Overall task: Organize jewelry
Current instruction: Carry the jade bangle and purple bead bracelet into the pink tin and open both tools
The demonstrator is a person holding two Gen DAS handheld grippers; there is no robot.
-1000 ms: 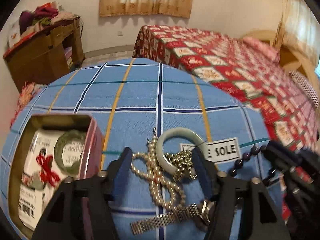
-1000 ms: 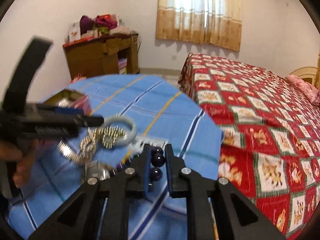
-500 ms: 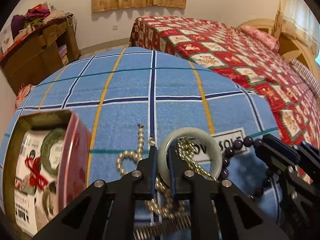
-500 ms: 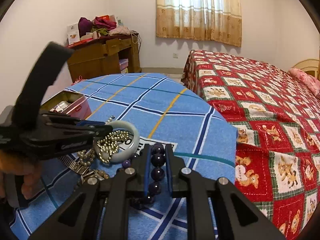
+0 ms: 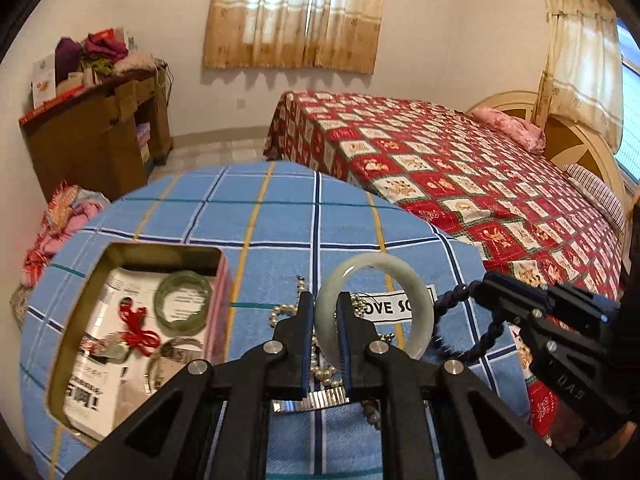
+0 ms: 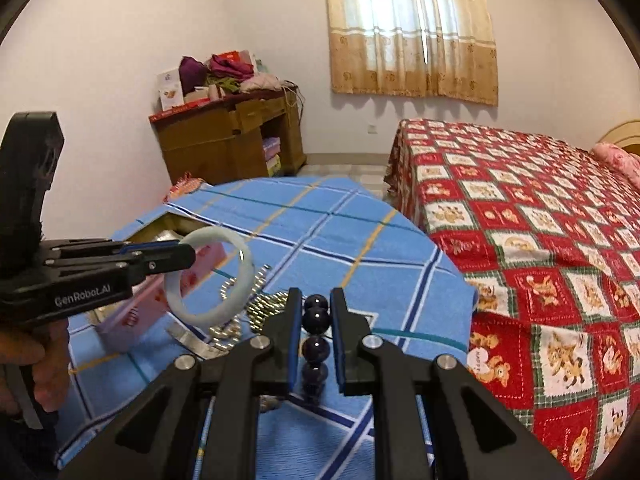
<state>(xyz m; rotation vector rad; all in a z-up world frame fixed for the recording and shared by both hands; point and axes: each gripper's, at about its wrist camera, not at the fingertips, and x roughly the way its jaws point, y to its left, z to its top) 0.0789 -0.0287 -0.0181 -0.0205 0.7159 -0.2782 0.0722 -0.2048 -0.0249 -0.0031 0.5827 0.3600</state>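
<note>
Open tin [image 5: 132, 252] at desk's [image 5: 280, 216] left, two bangles inside. Left gripper [image 5: 325, 320] pinches pale jade bangle [image 5: 416, 292], lifted clear of pearl pile [image 5: 324, 372]: carry level over tin, lower before releasing. Right gripper [image 6: 316, 316] clamps dark bead strand [image 6: 316, 350]; keep it apart.

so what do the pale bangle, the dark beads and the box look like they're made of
Pale bangle: probably jade or similar stone, possibly glass; milky, translucent, smoothly polished. Dark beads: polished stone or glass, hard to say which; deep purple-black, each with a sharp glint. Box: most likely thin metal; dull gold inner walls with a rolled rim, pink printed outside.
</note>
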